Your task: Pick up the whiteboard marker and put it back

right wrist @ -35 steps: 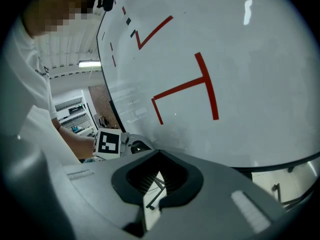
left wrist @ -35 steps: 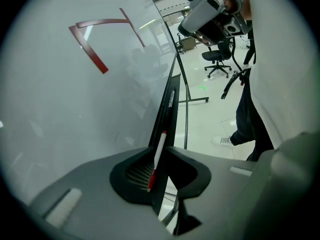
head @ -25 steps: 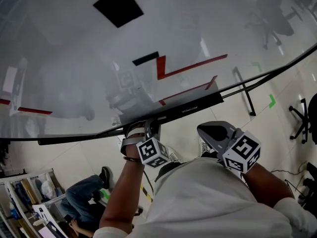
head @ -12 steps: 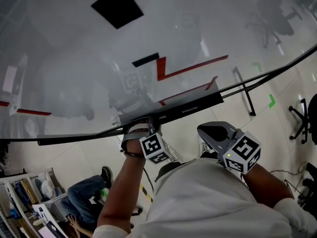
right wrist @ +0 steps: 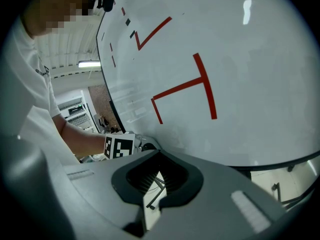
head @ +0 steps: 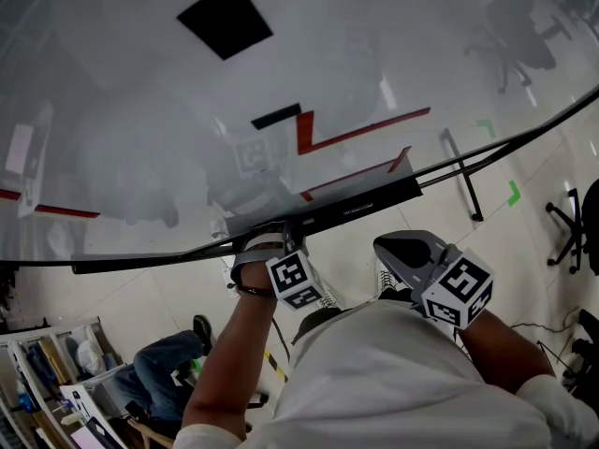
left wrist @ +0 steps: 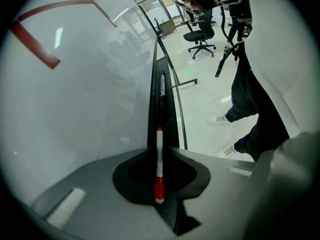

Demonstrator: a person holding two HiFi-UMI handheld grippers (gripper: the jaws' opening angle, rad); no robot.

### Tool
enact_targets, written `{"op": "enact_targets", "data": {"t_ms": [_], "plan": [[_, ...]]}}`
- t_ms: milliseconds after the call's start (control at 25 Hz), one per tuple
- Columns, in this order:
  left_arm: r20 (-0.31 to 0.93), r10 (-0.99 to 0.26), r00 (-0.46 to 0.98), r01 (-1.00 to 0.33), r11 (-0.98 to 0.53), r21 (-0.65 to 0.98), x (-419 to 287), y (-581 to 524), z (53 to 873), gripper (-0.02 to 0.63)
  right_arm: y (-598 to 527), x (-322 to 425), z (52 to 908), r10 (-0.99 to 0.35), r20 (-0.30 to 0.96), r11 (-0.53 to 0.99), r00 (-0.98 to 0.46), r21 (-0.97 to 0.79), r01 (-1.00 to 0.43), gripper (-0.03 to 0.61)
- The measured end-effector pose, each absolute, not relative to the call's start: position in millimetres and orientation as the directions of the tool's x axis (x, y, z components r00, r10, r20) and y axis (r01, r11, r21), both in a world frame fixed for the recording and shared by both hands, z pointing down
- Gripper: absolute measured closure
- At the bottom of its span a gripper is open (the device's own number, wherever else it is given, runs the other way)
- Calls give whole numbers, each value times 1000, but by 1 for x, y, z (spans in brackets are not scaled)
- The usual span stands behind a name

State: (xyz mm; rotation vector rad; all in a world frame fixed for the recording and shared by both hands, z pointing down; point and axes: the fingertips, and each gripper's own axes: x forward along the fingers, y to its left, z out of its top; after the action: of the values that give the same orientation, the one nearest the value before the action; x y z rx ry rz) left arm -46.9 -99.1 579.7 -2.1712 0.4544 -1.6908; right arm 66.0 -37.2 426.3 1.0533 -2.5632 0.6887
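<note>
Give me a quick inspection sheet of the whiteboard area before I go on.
Surface: whiteboard, red lines drawn on it, black tray along its lower edge.
Job's things: red-capped marker, in line with the tray.
Clutter: black square and small black bar on the board.
Tools: left tool shut on the marker; right tool held back from the board, jaws slightly apart, empty.
Cables: nothing seen.
Surroundings: tiled floor with green tape marks, office chair, a seated person lower left.

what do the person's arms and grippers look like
Both the left gripper and right gripper are grey moulded shells with black linings around the jaw opening. Each carries a white cube printed with black square markers. The person wears a white short-sleeved shirt; the forearms are bare.
</note>
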Motion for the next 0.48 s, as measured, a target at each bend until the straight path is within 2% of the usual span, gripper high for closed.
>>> {"op": "enact_targets", "data": {"t_ms": [480], "plan": [[854, -457, 250, -92, -889, -448, -48, -99, 578, 559, -35, 67, 425, -584, 428, 621, -690, -312, -719, 577]]}}
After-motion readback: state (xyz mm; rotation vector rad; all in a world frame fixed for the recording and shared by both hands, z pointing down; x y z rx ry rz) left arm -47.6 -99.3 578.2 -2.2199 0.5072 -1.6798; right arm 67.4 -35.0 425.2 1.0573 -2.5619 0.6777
